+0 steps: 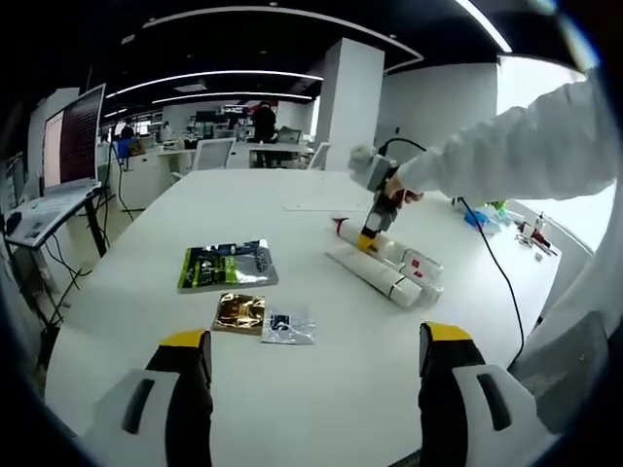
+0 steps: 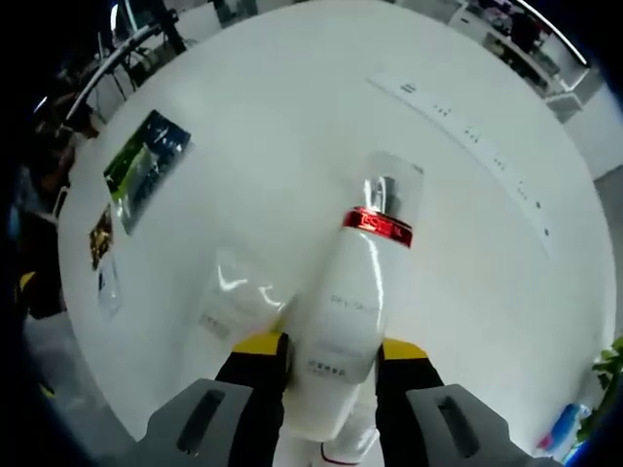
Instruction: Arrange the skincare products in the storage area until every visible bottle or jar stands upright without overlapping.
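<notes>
My right gripper has its fingers clenched on a white bottle lying between them among the others on the desk, left gripper released, so I'd tip it upright slowly, clear of its neighbours.

Bright ceiling strip lights, glare on the white table, soft shadows, fisheye bending at edges, slight blur

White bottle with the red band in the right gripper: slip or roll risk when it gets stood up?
The white bottle looks glossy and tapered, so it may slip in the right gripper. Round body: likely rolls if laid on the table. Tall and narrow: probably tips easily.
</notes>
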`<state>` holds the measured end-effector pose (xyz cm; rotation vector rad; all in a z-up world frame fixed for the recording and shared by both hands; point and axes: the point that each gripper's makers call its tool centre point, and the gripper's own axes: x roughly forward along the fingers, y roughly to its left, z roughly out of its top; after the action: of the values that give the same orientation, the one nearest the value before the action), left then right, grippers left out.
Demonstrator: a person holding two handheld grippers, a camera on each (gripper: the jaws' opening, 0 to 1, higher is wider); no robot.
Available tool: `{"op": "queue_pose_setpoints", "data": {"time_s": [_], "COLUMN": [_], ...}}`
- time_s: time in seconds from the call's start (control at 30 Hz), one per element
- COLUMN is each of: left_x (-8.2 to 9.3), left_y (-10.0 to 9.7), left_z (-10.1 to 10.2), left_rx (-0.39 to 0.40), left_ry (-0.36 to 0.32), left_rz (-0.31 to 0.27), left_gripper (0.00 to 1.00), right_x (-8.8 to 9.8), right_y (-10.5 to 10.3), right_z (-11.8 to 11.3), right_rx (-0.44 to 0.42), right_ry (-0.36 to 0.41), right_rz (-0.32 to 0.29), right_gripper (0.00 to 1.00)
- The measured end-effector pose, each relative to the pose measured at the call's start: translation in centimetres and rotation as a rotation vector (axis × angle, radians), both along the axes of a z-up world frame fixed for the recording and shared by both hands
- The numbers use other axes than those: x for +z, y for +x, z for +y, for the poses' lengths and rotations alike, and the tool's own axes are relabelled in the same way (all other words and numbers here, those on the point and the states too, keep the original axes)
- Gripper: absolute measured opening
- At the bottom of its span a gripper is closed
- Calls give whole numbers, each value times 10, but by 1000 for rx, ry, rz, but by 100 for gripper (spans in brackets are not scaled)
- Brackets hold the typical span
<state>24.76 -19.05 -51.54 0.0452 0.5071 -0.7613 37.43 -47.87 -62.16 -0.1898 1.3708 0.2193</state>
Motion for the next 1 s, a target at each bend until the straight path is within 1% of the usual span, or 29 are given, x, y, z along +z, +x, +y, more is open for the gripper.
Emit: {"op": "queue_pose_setpoints", "data": {"time_s": [0.1,0.13,0.17,0.27,0.3,0.33,0.37,0.4,0.43,0.47,0.5,0.53,0.57,0.6,0.63,0.67,0.7,0.73,0.9,1.0], "left_x": [-2,-2,-3,-7,-10,-11,-11,-10,-9,-9,-6,-2,4,7,7,7,6,7,14,18], "left_y": [-2,-2,-3,-6,-6,-6,-5,-5,-5,-4,-5,-8,-10,-11,-11,-10,-10,-9,-6,0], "left_z": [-2,-3,-3,-6,-5,-4,-3,-3,-3,-3,-5,-11,-17,-20,-21,-20,-21,-21,-30,-39], "left_rx": [-9,-15,-18,-37,-37,-33,-29,-27,-23,-21,-22,-26,-22,-23,-22,-26,-30,-30,-55,-92], "left_ry": [5,13,17,29,38,44,45,43,36,29,8,-44,-123,-161,-182,-165,-160,-156,-177,-168], "left_rz": [8,5,4,21,27,30,31,31,36,39,51,74,114,136,146,142,137,137,158,156], "left_gripper": [81,81,81,79,78,78,78,78,78,77,77,76,75,73,73,73,73,73,72,72], "right_x": [0,-1,-1,2,2,2,2,2,2,2,3,4,4,4,4,5,5,6,8,9], "right_y": [1,4,7,-2,-2,0,-1,0,0,-3,-4,-8,-10,-6,-6,-13,-15,-12,-20,-24], "right_z": [0,-4,-7,-7,-7,-8,-7,-7,-7,-7,-7,-7,-6,-4,-4,-2,-1,2,0,-2], "right_rx": [7,4,-26,-25,-24,-40,-83,-89,-77,-86,-95,-100,-110,-109,-109,-122,-132,-154,-237,-272], "right_ry": [4,-10,1,15,19,23,36,44,47,57,68,74,80,87,93,113,130,161,272,328], "right_rz": [-9,-17,-38,-61,-74,-81,-85,-86,-90,-92,-98,-103,-101,-102,-102,-95,-94,-93,-100,-107], "right_gripper": [34,29,27,25,24,23,22,22,22,22,22,21,21,21,21,21,21,21,21,21]}}
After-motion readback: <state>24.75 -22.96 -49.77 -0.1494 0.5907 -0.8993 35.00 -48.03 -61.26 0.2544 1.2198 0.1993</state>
